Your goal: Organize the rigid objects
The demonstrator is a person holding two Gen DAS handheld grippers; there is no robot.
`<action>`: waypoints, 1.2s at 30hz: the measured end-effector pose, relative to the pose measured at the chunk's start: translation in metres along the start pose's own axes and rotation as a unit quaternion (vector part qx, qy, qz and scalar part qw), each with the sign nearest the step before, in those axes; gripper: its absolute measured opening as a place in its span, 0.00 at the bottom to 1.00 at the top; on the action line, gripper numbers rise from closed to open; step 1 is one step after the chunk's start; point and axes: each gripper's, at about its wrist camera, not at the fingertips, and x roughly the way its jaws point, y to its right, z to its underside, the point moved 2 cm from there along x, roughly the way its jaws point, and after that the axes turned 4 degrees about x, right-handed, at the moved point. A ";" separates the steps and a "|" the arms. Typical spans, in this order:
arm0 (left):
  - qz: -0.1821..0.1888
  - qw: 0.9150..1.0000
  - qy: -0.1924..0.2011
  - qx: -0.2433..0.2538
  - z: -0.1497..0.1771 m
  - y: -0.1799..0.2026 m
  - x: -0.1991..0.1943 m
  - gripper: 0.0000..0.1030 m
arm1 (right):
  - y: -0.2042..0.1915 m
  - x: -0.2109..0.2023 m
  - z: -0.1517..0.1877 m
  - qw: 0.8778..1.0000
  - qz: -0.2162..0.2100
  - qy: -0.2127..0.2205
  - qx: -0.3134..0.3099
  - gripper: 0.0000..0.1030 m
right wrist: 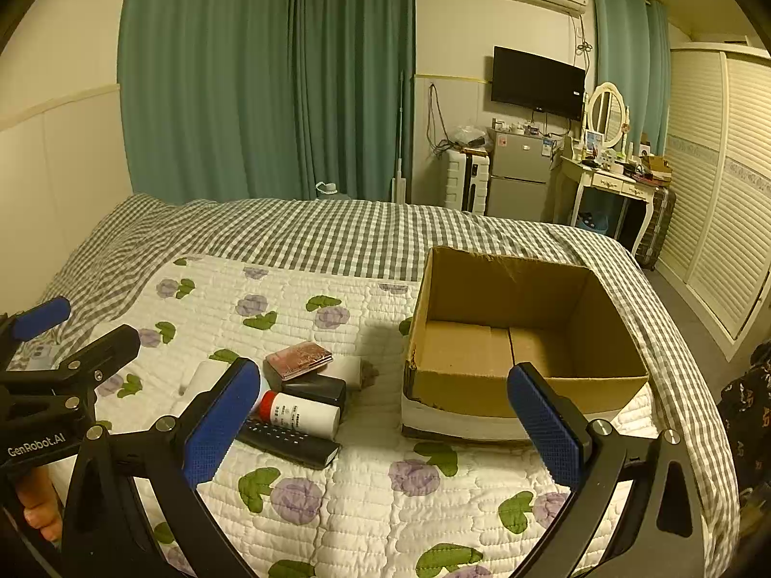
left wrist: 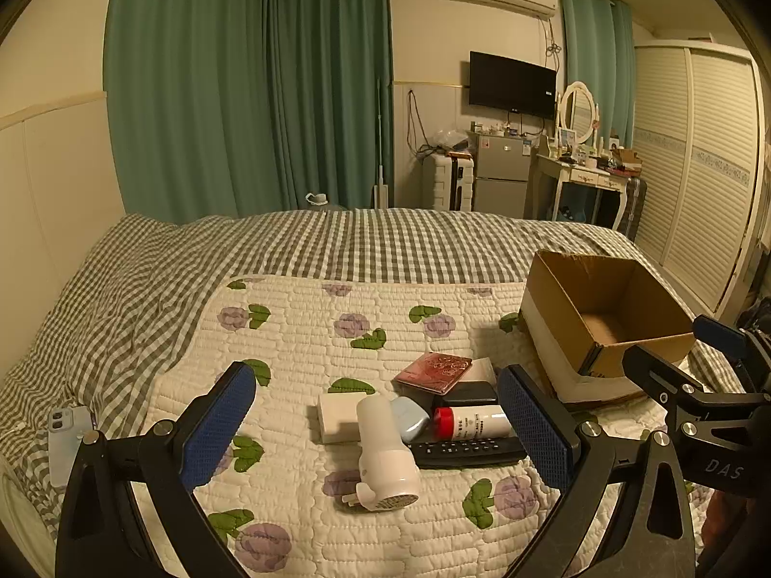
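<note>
A pile of rigid objects lies on the floral quilt [left wrist: 299, 337]: a white hair dryer [left wrist: 383, 453], a white box [left wrist: 337, 418], a light blue case [left wrist: 409, 416], a white bottle with a red cap [left wrist: 474, 423], a black remote [left wrist: 465, 453], a black box [left wrist: 465, 394] and a red patterned booklet [left wrist: 433, 372]. An empty cardboard box [right wrist: 520, 337] stands to their right. My left gripper [left wrist: 380, 428] is open, hovering above the pile. My right gripper [right wrist: 385, 424] is open and empty, between the pile and the cardboard box.
A phone [left wrist: 67, 438] lies at the bed's left edge on the checked sheet [left wrist: 337, 241]. Beyond the bed are green curtains, a small fridge [left wrist: 501, 173], a dressing table [left wrist: 583, 178] and a wardrobe [left wrist: 698, 168].
</note>
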 end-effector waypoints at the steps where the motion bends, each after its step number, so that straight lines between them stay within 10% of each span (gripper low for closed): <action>1: 0.000 1.000 0.000 0.000 0.000 0.000 0.000 1.00 | 0.000 0.000 0.000 1.000 0.000 0.000 0.001 1.00; 36: 0.000 1.000 -0.001 0.000 0.001 -0.003 0.002 1.00 | -0.002 0.002 0.001 1.000 -0.005 -0.002 -0.001 1.00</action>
